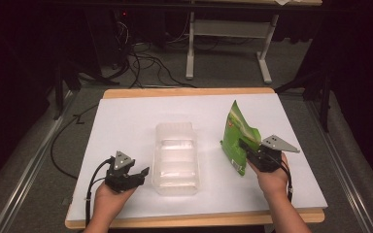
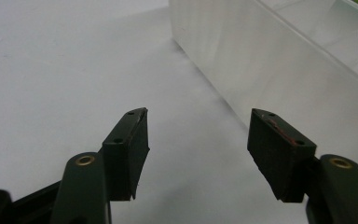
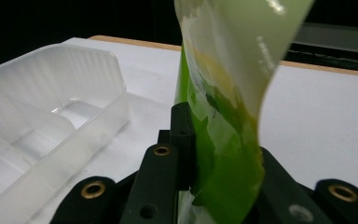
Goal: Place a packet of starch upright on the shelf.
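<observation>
Fingers [image 3: 179,135] of the right gripper [image 1: 253,154] clamped on the lower part of a crinkled green foil snack bag [image 1: 239,141] — pinched flat from both sides, bag standing upright above the white tabletop [image 1: 126,126], top corner tilted away toward the far edge. Held low, probably to keep the bag steady and its mouth free. In the right gripper view, green film [image 3: 223,140] squeezed between the 2 black jaws, glossy upper part curling overhead.

Fingers [image 2: 130,149] of the left gripper [image 1: 135,177] spread apart, nothing between them, hovering low over bare tabletop [image 2: 51,70] just beside the clear rectangular plastic tray [image 1: 176,158]. In the left gripper view, frosted tray wall [image 2: 261,60] close ahead to the right — likely waiting to brace the tray or help with the bag.

Tray lying in the middle of the tabletop, long side running away from the person, shallow moulded compartments showing, looking empty. Bag just to its right, apart from it, not touching. Seems a sensible layout: bag on the holding hand's side, tray central within reach of both hands.
</observation>
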### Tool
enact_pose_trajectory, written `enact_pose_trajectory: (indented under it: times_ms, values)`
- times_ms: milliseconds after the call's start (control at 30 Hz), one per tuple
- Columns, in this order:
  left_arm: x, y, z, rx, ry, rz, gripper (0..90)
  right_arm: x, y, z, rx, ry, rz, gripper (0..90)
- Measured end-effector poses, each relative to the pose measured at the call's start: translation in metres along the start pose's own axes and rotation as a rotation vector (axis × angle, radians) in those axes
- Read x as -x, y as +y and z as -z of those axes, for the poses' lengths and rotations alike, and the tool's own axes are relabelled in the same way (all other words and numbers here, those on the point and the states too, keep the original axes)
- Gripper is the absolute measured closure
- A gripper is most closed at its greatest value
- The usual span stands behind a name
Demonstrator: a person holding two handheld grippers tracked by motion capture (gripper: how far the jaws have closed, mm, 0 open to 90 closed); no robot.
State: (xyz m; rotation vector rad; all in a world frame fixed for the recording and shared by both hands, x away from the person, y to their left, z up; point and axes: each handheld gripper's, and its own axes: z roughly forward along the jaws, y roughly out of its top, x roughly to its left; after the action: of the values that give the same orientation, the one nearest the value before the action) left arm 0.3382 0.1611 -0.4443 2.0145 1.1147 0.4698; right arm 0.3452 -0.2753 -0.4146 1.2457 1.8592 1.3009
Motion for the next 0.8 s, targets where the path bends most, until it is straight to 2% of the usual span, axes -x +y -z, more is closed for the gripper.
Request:
enact_pose_trajectory:
  times_ms: [400, 800]
  values:
    - [-0.002, 0.000, 0.001, 0.001, -0.003, 0.008, 38.8, -0.001, 0.005, 0.006, 0.020, 0.020, 0.012, 83.4]
    - [-0.004, 0.000, 0.003, 0.011, -0.002, 0.018, 38.8, -0.006, 0.012, 0.015, 0.050, 0.063, 0.030, 83.7]
